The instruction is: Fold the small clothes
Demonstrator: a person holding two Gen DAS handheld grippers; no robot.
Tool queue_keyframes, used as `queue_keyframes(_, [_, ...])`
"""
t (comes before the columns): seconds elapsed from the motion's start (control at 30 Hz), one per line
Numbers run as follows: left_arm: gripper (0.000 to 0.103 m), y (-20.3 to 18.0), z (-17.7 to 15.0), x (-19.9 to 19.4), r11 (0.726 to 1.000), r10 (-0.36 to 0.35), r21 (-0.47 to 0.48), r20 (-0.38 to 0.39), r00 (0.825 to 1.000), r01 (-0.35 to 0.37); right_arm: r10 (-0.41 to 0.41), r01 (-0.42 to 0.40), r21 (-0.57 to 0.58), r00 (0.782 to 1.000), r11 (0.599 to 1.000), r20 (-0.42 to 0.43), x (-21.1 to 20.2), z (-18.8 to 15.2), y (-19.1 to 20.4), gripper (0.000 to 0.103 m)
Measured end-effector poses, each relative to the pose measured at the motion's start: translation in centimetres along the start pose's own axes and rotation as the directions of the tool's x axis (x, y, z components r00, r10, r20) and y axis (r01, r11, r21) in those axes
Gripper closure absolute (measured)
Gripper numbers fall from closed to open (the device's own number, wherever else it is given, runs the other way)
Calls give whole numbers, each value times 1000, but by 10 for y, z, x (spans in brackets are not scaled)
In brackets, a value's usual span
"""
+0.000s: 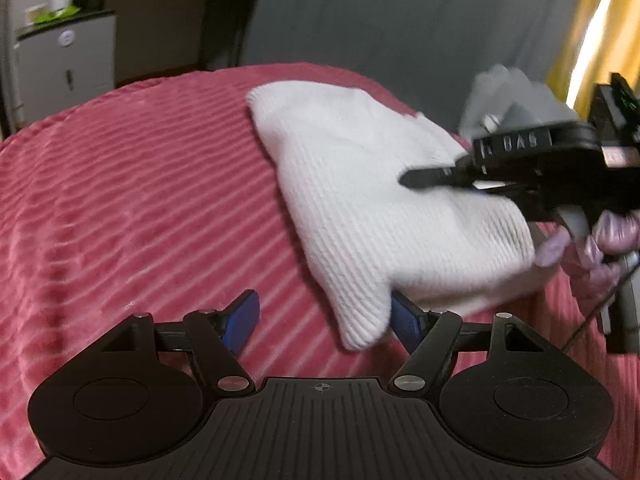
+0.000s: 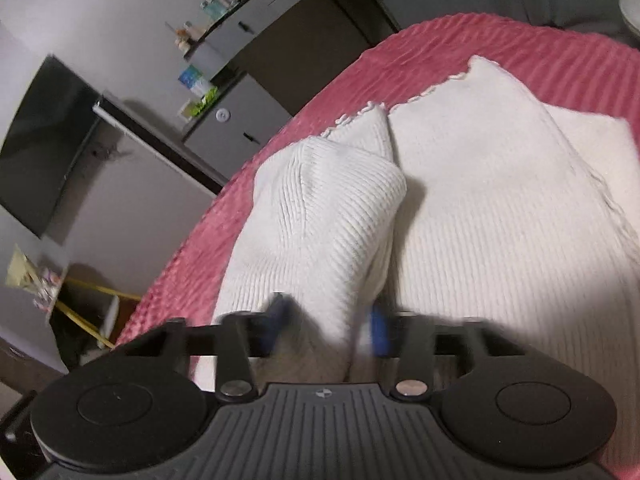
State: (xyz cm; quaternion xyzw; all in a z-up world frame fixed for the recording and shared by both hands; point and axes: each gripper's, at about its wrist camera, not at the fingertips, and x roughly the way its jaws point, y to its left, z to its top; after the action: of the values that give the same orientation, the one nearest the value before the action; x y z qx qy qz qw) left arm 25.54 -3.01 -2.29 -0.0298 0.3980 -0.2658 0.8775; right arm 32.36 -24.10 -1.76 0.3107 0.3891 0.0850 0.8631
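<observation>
A white ribbed knit garment (image 1: 360, 184) lies partly folded on the pink ribbed blanket (image 1: 140, 200). In the left wrist view my left gripper (image 1: 326, 322) stands open, low over the blanket. The garment's near corner sits between its blue pads (image 1: 244, 320) without being pinched. My right gripper (image 1: 416, 179) comes in from the right over the garment, held by a hand in a purple glove (image 1: 580, 248). In the right wrist view the right gripper (image 2: 327, 326) is shut on a raised fold of the white garment (image 2: 320, 220); its pads are blurred.
The blanket's edge (image 2: 192, 240) drops off to the left. Beyond it are grey cabinets (image 2: 240, 120) and a dark screen (image 2: 44, 144). A grey cloth (image 1: 508, 96) and a yellow curtain (image 1: 600, 32) lie at the far right.
</observation>
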Motion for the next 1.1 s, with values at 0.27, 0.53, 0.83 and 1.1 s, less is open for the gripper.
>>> queue_keyframes(0.27, [26,-25,3,0,999,-34,-15,7,999,34,-163,274,-408,944,871,286,-55,-9,59,87])
queue_keyframes(0.53, [28,-46,-2,14,1000,-13,22,-27,1000,13,-358,414,-311,907,855,221,-52,-10,0,77])
queue_keyframes(0.83, [28,-50,-4,25,1000,7,12,-38,999,-7,-167,178,-121,982,977,93,-72,-25,-34,54])
queue_keyframes(1.1, [27,-56,5,20,999,-19,25,-31,999,19,-273,391,-354,900,850,339,-89,-23,9,88])
